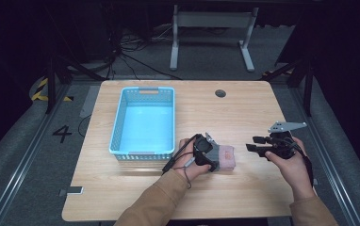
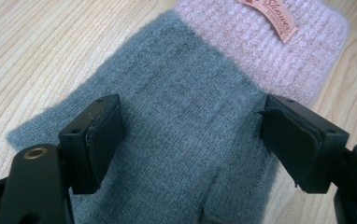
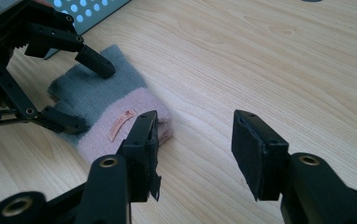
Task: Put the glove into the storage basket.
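A knitted glove, grey with a pink cuff and a small label, lies flat on the wooden table just right of the basket. My left gripper hangs over its grey part, open. In the left gripper view the glove lies between and below the two jaws of the left gripper, and the pads stand apart from the fabric sides. My right gripper is open to the right of the glove, with bare table between its jaws. The right gripper view shows the right gripper, the glove and the left gripper straddling the grey end.
A light blue perforated basket stands empty on the left half of the table; its corner is in the right gripper view. A round cable hole sits near the far edge. Bare wood lies between the glove and the right gripper.
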`<act>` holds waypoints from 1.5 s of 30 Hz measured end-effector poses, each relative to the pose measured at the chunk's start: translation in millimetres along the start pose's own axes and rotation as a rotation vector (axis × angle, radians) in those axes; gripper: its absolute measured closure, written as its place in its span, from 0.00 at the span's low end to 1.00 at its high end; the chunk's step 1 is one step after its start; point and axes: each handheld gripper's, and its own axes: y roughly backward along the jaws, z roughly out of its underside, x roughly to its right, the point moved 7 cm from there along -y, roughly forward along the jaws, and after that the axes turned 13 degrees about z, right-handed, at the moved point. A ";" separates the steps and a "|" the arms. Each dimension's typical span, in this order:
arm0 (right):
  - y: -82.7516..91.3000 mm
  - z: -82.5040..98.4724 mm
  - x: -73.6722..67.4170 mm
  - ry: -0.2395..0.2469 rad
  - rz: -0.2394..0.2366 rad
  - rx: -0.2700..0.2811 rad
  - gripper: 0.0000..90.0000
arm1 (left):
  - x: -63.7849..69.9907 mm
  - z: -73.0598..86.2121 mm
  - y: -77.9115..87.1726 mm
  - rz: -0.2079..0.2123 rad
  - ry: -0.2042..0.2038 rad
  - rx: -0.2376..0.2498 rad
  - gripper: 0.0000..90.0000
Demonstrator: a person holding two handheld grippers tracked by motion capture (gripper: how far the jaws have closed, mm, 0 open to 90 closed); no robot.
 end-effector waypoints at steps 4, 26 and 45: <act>-0.8 0.7 1.3 0.004 0.007 0.004 0.58 | 0.4 0.5 -1.3 -0.011 0.016 0.002 0.24; -3.2 2.3 1.6 -0.010 0.015 -0.004 0.58 | 7.0 2.5 -1.9 -0.038 -0.010 -0.025 0.42; -4.7 -1.1 4.2 -0.018 0.008 0.010 0.61 | 18.9 0.0 3.4 -0.003 -0.010 -0.009 0.78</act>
